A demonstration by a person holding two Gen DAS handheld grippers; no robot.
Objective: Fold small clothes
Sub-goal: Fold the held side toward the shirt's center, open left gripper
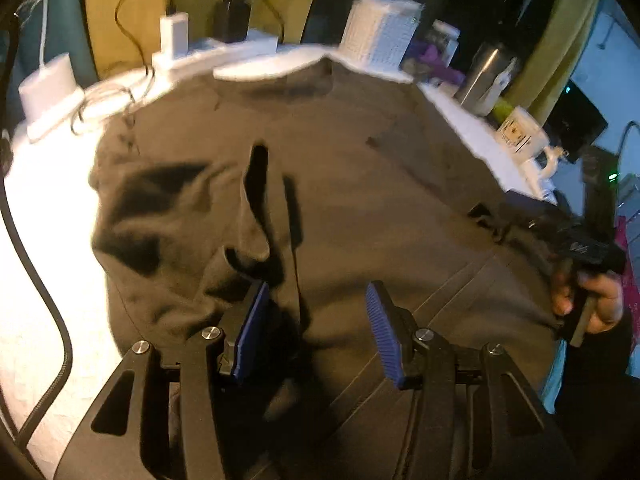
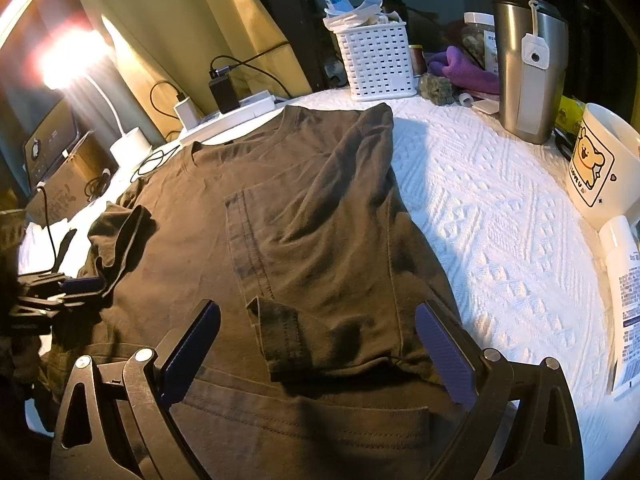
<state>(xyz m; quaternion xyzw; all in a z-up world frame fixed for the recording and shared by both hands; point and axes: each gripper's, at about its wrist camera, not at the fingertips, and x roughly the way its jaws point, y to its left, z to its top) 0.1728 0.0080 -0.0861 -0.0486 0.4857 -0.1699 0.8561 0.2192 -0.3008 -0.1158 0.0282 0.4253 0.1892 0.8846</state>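
A dark brown T-shirt (image 2: 304, 216) lies on the white textured table cover (image 2: 500, 220), collar toward the far edge. Its right side and sleeve are folded over onto the body. Its left sleeve (image 2: 116, 240) is rumpled and raised. My right gripper (image 2: 320, 352) is open just above the shirt's lower hem, empty. My left gripper (image 1: 316, 328) is open above the shirt (image 1: 340, 184) beside the rumpled left sleeve (image 1: 256, 216), nothing between its pads. The left gripper also shows in the right wrist view (image 2: 68, 288), at the left sleeve. The right gripper shows in the left wrist view (image 1: 584, 248), at the shirt's right edge.
Along the far edge stand a white slotted basket (image 2: 376, 60), a steel tumbler (image 2: 528, 64), a bear-print mug (image 2: 600, 164), a white bottle (image 2: 628, 288), purple cloth (image 2: 464, 64), a power strip with chargers (image 2: 228, 112) and a lit white lamp (image 2: 128, 144). A black cable (image 1: 36, 280) hangs at left.
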